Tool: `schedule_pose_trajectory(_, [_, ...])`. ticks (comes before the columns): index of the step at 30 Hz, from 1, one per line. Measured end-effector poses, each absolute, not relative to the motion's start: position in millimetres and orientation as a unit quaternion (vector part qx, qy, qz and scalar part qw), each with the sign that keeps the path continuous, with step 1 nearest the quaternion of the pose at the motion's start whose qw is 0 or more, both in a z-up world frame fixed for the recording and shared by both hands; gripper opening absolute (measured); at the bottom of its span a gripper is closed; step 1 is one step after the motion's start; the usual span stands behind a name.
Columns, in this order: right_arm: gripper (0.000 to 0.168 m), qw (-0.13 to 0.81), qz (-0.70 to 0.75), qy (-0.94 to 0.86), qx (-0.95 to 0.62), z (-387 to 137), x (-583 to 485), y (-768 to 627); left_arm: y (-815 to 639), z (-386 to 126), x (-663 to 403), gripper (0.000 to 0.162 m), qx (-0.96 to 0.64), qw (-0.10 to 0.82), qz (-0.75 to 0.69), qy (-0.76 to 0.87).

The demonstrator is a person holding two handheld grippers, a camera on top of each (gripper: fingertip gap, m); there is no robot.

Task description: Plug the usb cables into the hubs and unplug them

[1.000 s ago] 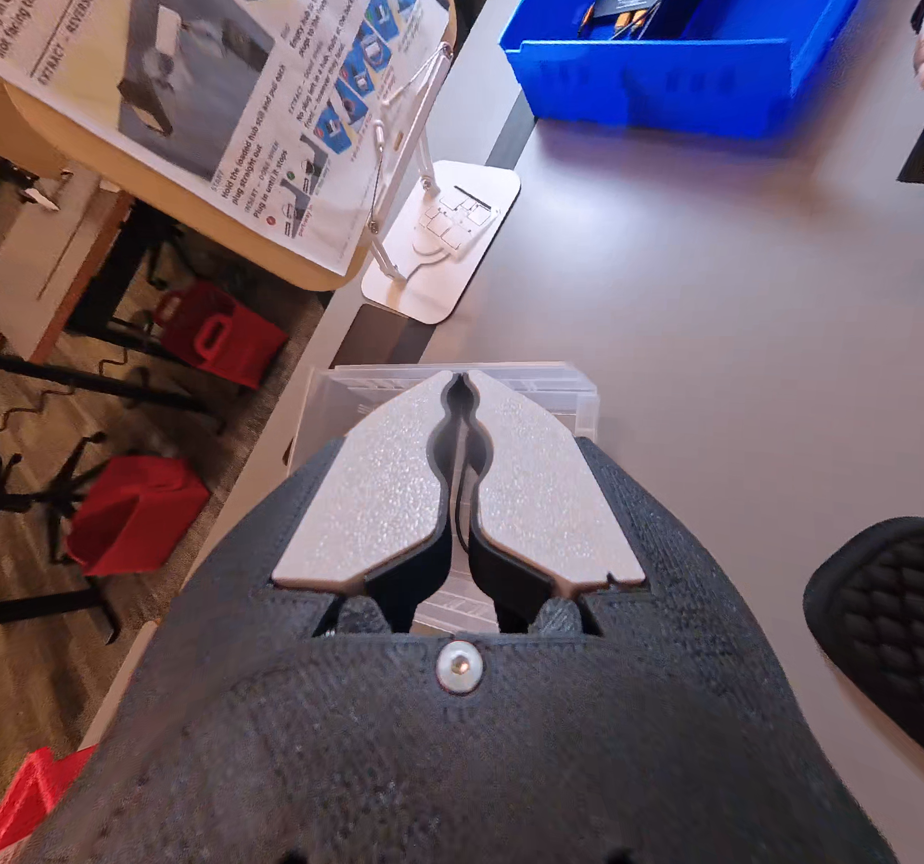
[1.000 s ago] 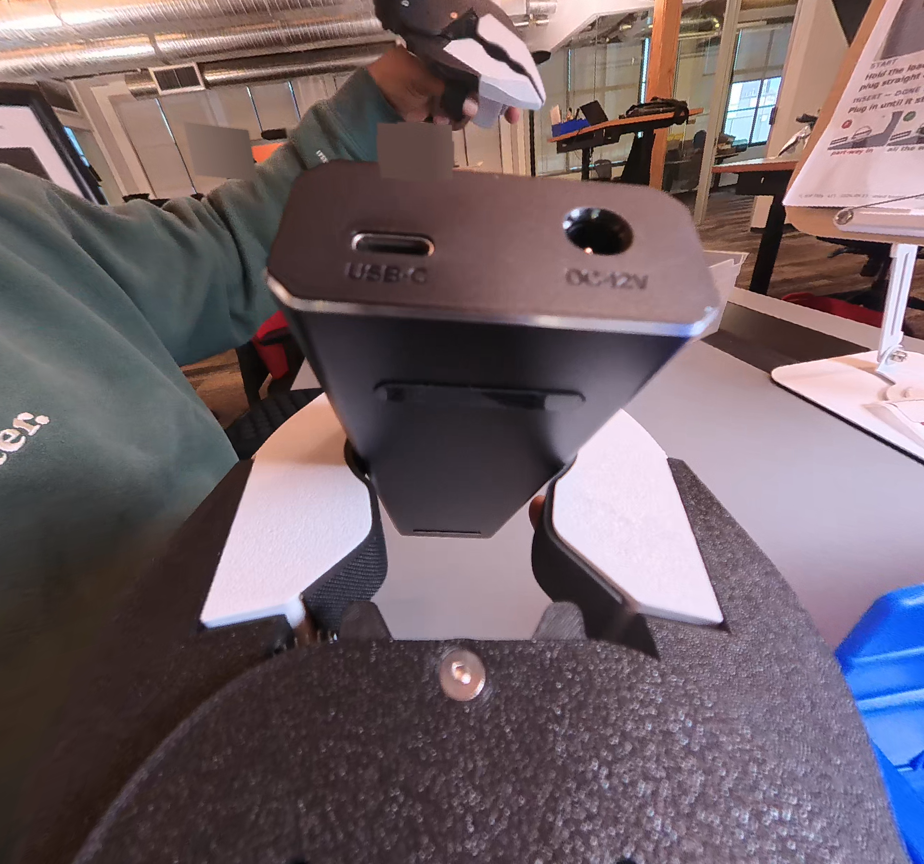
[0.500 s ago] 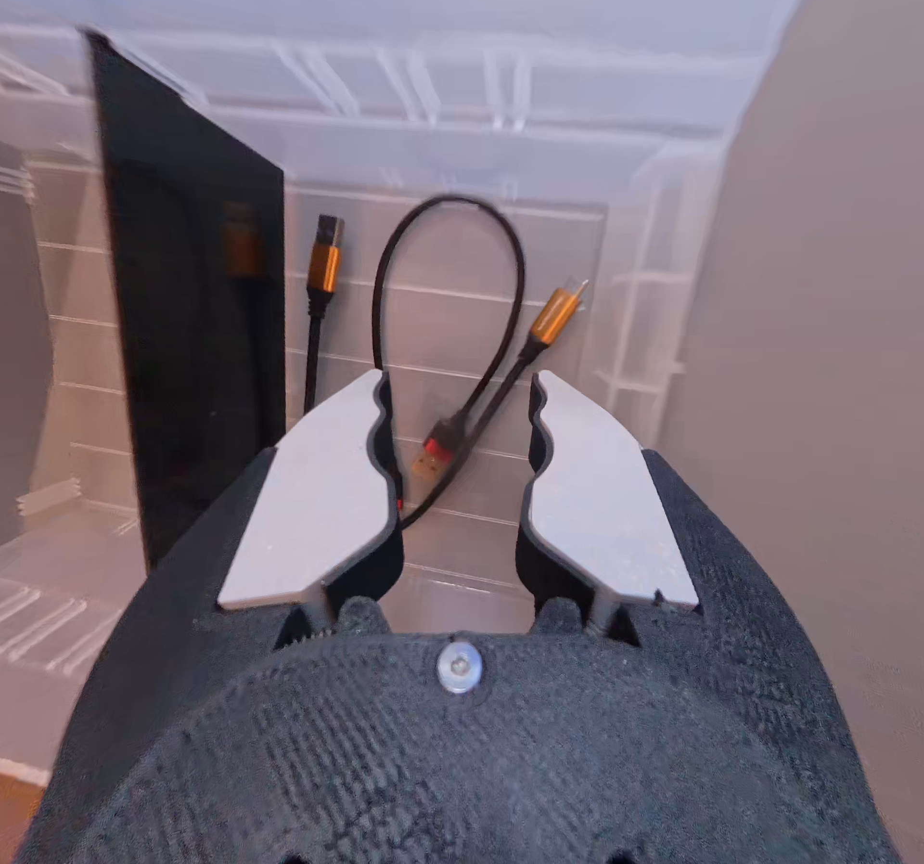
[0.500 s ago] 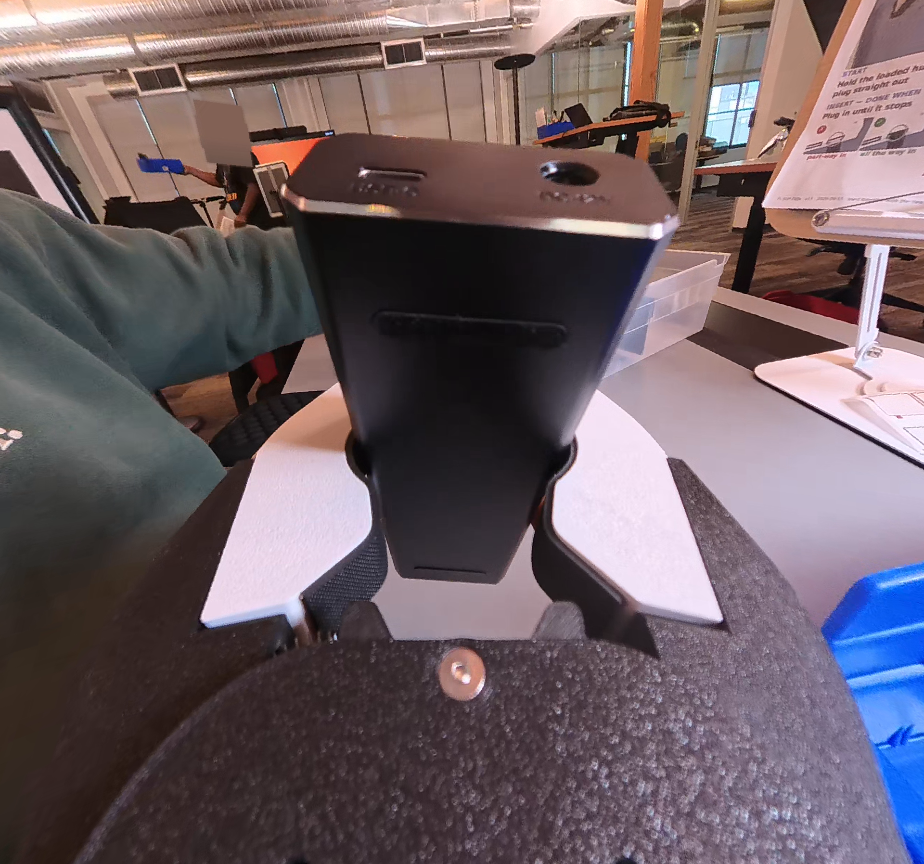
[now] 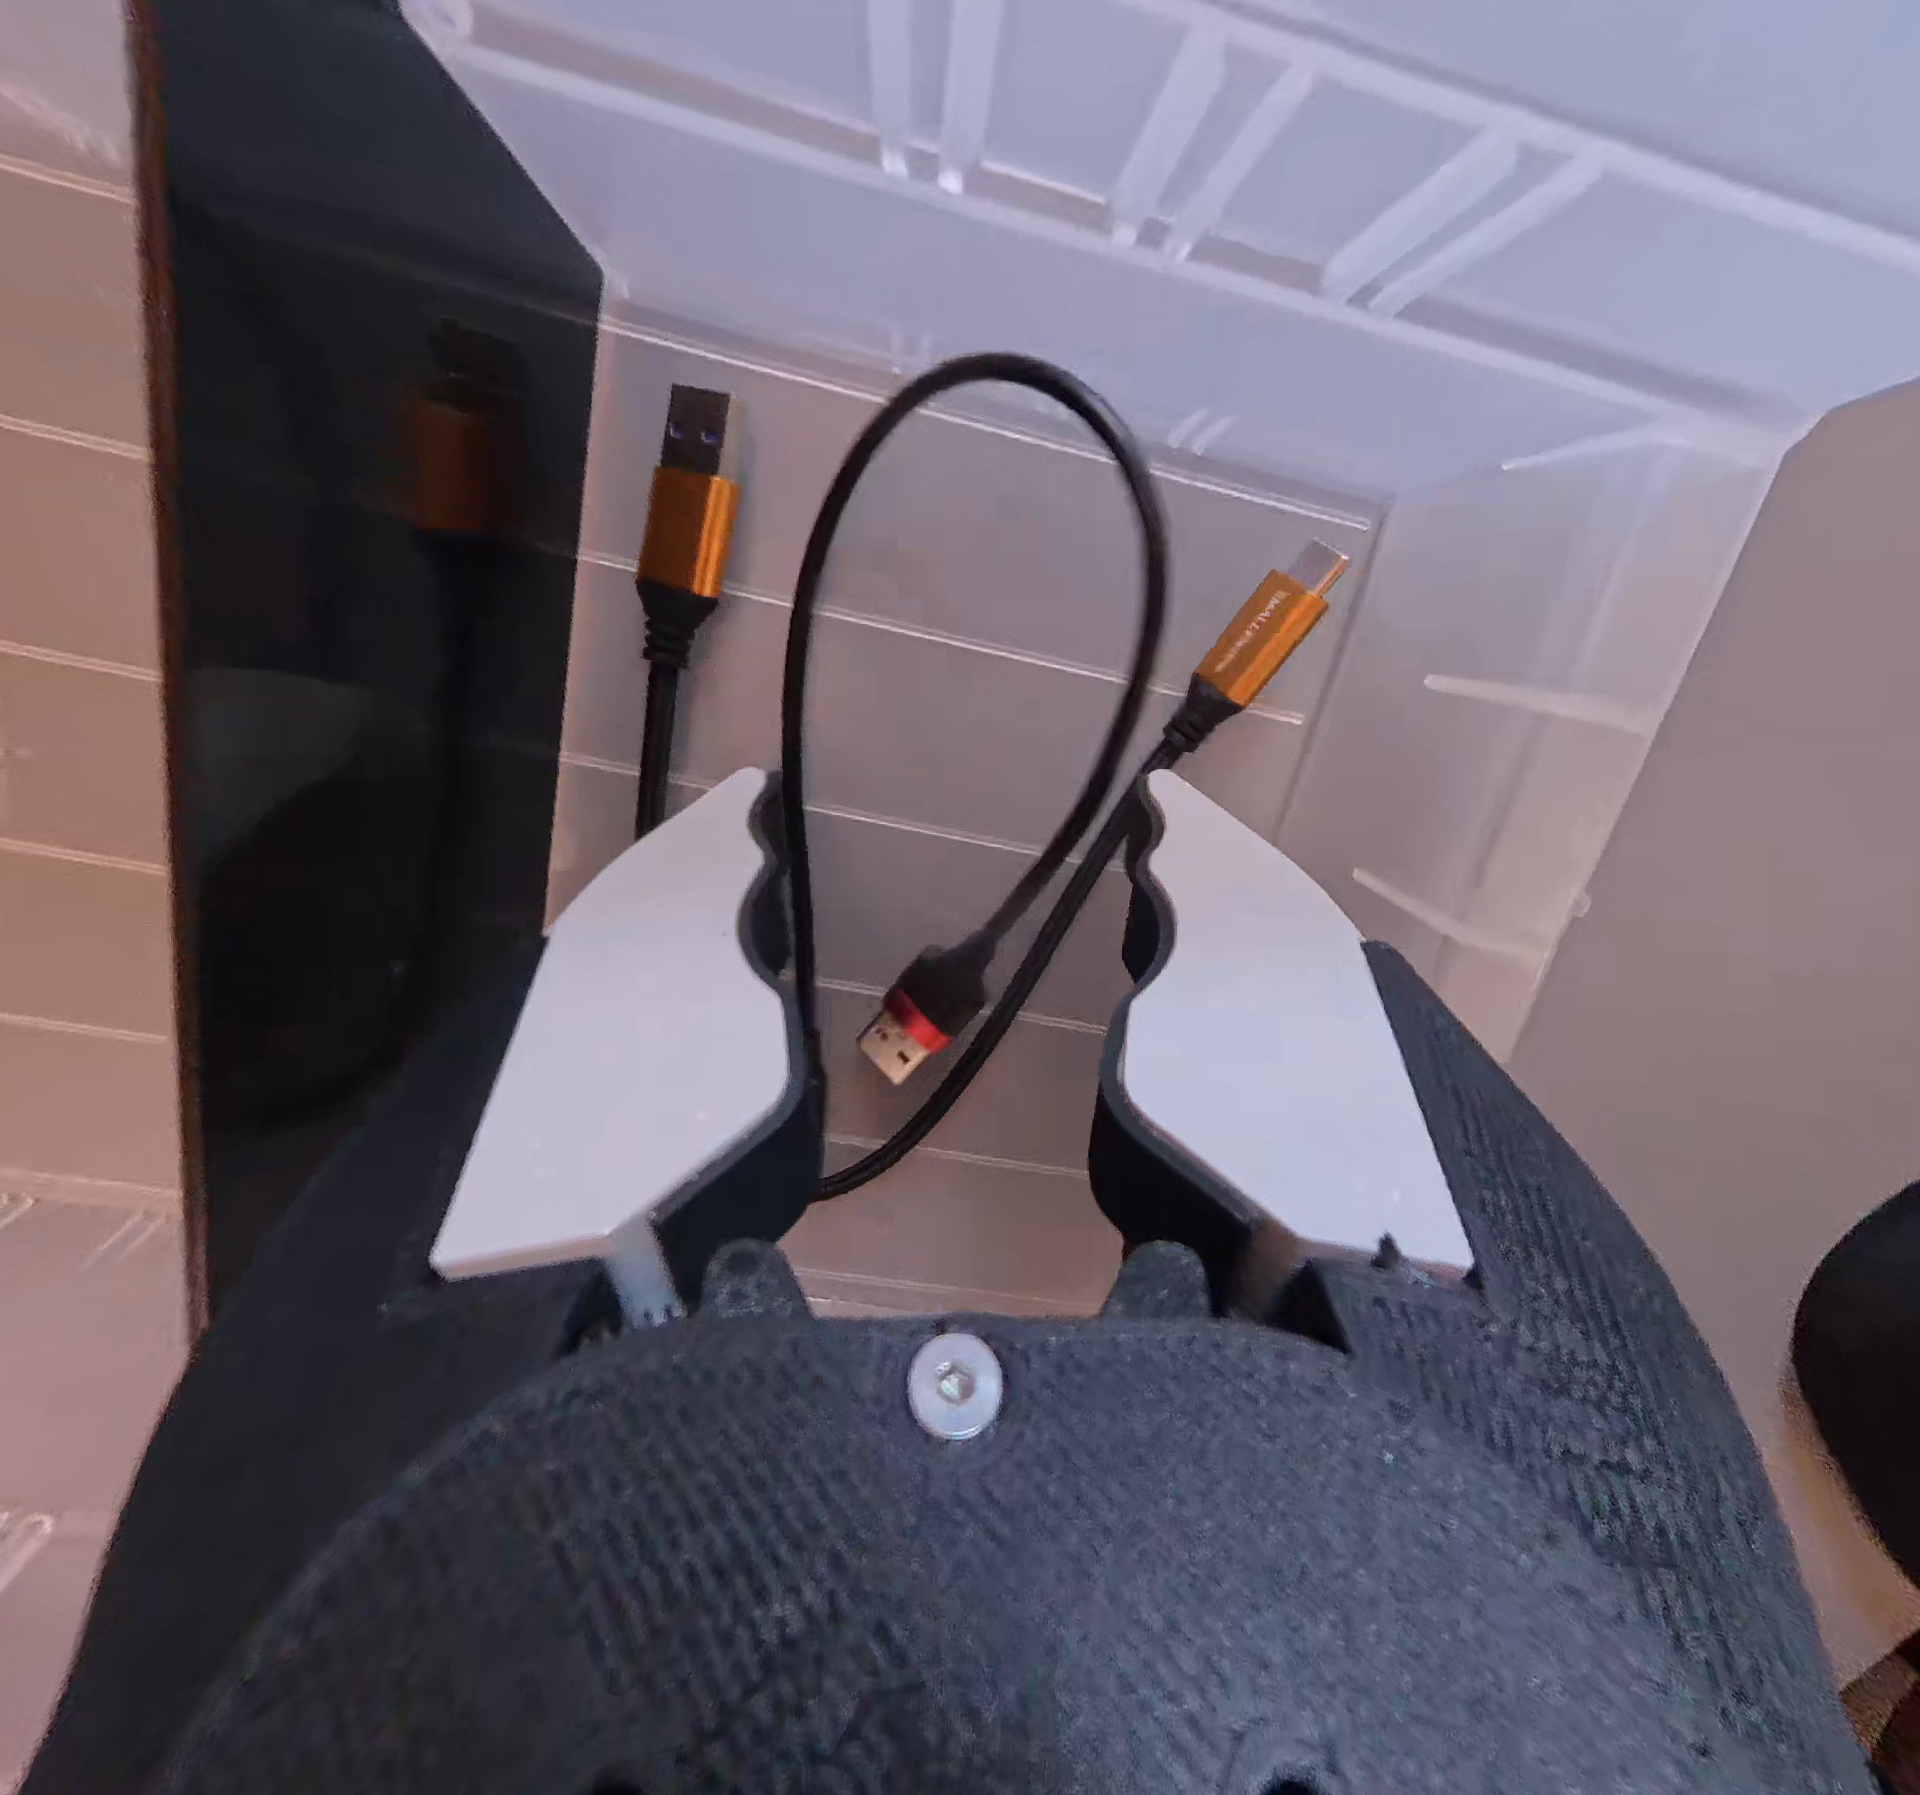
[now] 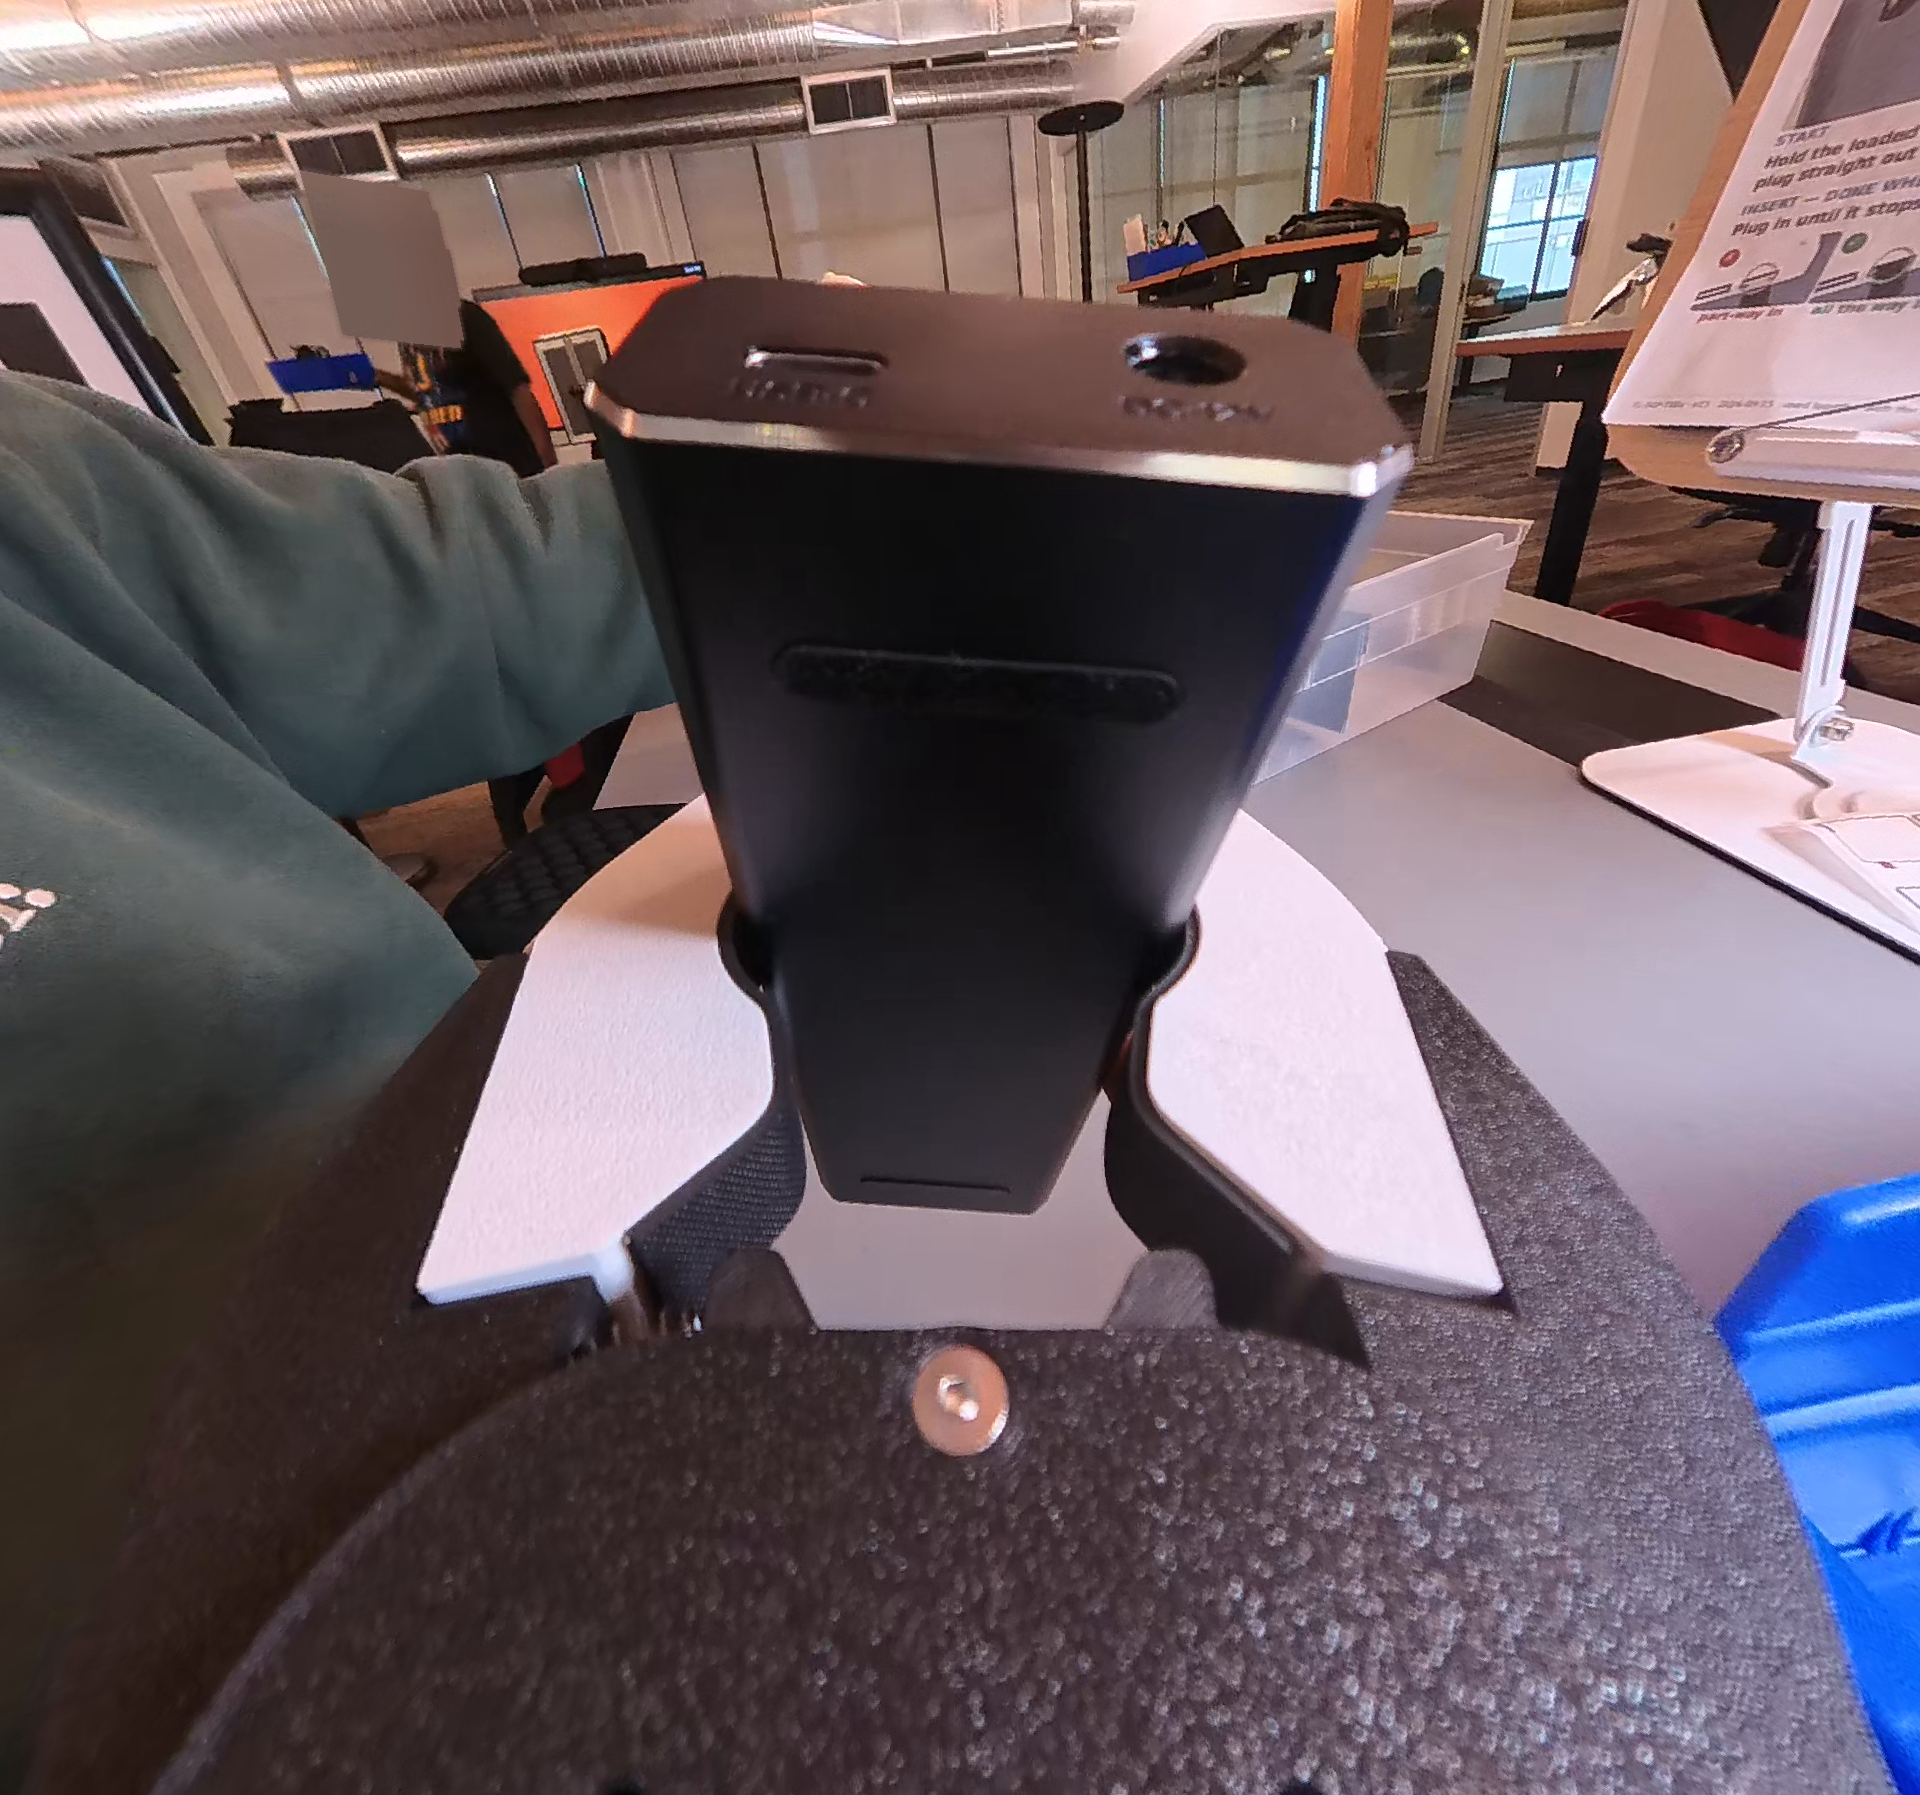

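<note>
My left gripper [image 5: 951,815] spread over clear bin [image 5: 1143,218], 2 cables between fingers; right gripper [image 6: 956,924] pinching hub [image 6: 977,706] above grey table [image 6: 1558,966].

two cables [image 5: 1039,602], one hub [image 6: 977,706], two bins [image 5: 1143,239].

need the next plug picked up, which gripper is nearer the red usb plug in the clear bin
Left. The left gripper hangs open right over the red usb plug; the right gripper holds the hub.

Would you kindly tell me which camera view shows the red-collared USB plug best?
The left wrist view: the red-collared USB plug lies in the clear bin, framed between the open left tool's fingers. The right wrist view shows none of it, only the bin's outside behind the hub it holds.
</note>
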State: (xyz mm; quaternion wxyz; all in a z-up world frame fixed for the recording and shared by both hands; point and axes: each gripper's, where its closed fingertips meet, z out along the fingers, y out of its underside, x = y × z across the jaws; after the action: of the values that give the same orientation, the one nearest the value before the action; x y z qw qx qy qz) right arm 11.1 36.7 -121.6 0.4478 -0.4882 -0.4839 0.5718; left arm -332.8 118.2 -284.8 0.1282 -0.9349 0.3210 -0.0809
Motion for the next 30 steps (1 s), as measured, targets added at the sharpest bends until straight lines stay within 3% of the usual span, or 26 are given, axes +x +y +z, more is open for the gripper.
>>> schedule_pose_trajectory(3, [0.072,0.447,0.571,-0.484,-0.490,-122,11,38,118,-283,-330,0.025,-0.934,0.130,-0.108,0.314])
schedule_pose_trajectory(4, [0.072,0.448,0.571,-0.484,-0.490,-123,12,38,119,-282,-330,0.005,-0.931,0.135,-0.103,0.324])
schedule_pose_trajectory(9, [0.072,0.447,0.572,-0.480,-0.493,-123,13,41,119,-257,-330,0.004,-0.912,0.180,-0.057,0.364])
schedule_pose_trajectory(15, [0.072,0.445,0.574,-0.477,-0.494,-123,12,42,121,-151,-315,0.003,-0.875,0.331,-0.080,0.343])
schedule_pose_trajectory(21, [0.072,0.448,0.572,-0.481,-0.491,-122,11,39,96,-61,-232,0.003,-0.784,0.486,-0.242,0.301])
schedule_pose_trajectory(26, [0.072,0.447,0.572,-0.482,-0.490,-122,11,38,65,-57,-149,0.003,-0.699,0.519,-0.457,0.181])
schedule_pose_trajectory(30, [0.072,0.449,0.570,-0.483,-0.490,-122,14,38,48,-113,-98,0.003,-0.683,0.490,-0.536,0.073])
